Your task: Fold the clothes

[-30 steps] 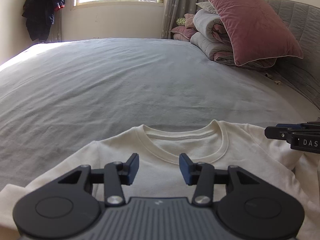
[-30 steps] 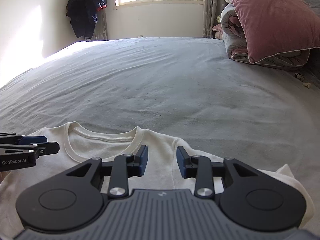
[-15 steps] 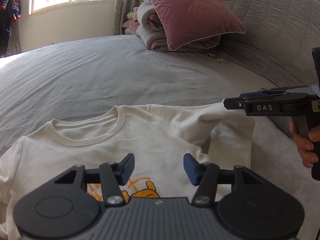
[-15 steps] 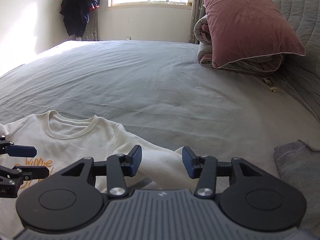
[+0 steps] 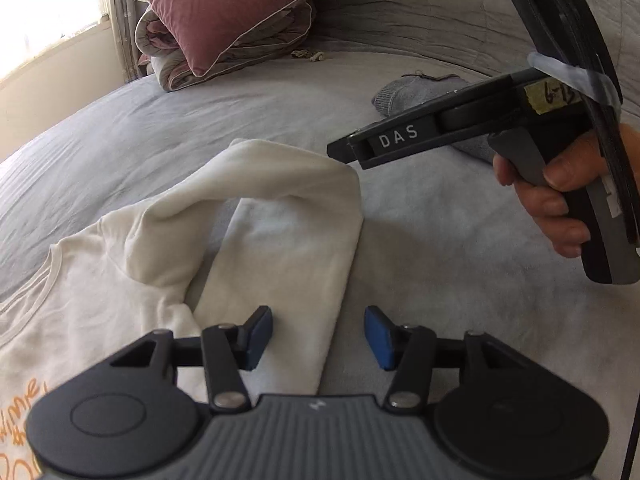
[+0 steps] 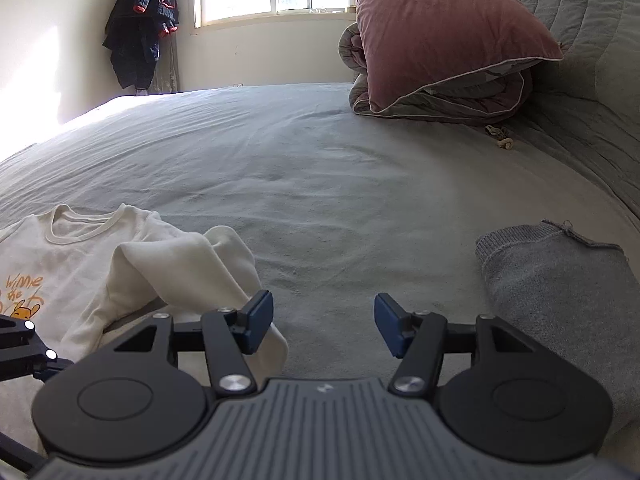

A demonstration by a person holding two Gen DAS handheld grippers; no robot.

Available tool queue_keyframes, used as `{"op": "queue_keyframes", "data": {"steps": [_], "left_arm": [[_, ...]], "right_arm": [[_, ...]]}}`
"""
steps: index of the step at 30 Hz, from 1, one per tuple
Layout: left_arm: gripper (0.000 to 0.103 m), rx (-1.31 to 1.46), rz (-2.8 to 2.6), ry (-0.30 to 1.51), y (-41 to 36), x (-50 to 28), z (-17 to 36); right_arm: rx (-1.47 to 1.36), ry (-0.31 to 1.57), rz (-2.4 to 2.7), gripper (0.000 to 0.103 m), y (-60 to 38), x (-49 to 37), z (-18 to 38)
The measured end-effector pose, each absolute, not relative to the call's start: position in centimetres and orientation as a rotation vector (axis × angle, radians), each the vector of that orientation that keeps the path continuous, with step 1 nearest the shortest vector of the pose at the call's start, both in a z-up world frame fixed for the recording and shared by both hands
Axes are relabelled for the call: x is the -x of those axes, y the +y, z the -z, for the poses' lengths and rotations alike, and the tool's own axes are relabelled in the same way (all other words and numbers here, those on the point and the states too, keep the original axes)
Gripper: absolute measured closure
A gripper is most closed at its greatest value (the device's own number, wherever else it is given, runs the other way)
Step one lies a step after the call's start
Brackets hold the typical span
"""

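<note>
On the bed, the sweatshirt lies at 9 o'clock, a knitted garment at 3, a pillow on folded bedding at 1

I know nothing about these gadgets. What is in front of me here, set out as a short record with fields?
Place: a bed with a grey sheet
Garment being folded: cream sweatshirt, print side up
Sleeve: doubled over in a loose fold, partly raised
Left tongs: closing, the sleeve's cuff end below them, not pinched
Right tongs: opening, over bare sheet beside the sleeve, holding nothing
Other clothing: grey knit garment, to the right
Bedding: pink pillow on a rolled quilt
</note>
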State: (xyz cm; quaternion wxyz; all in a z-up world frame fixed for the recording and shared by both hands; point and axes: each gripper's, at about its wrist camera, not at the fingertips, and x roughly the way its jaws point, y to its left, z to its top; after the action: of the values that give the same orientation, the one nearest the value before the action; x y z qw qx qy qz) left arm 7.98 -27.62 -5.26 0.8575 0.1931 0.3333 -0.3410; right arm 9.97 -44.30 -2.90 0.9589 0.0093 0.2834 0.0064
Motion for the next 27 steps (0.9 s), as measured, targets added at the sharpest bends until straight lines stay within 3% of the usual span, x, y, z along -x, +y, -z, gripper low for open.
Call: {"op": "queue_keyframes", "data": {"steps": [1,3,8,19,27], "left_arm": [[0.08,-0.416,0.698,0.699,-28.1,-8.1,5.3],[0.099,-0.43,0.658,0.706,-29.0,-8.5,5.1],[0.1,-0.304,0.631,0.746,-29.3,-10.2,2.6],[0.1,0.118,0.715,0.704,-30.0,-12.8,-8.0],[0.1,0.206,0.719,0.703,-34.4,-15.6,-10.7]], "right_arm": [[-0.027,0.566,-0.014,0.043,-44.7,-9.8,3.1],[-0.048,0.549,-0.023,0.043,-45.3,-9.5,3.5],[-0.094,0.532,-0.066,0.043,-46.9,-8.5,4.3],[-0.052,0.441,-0.103,0.042,-48.3,-6.5,3.1],[-0.064,0.341,-0.265,0.04,-48.5,-5.0,2.0]]}}
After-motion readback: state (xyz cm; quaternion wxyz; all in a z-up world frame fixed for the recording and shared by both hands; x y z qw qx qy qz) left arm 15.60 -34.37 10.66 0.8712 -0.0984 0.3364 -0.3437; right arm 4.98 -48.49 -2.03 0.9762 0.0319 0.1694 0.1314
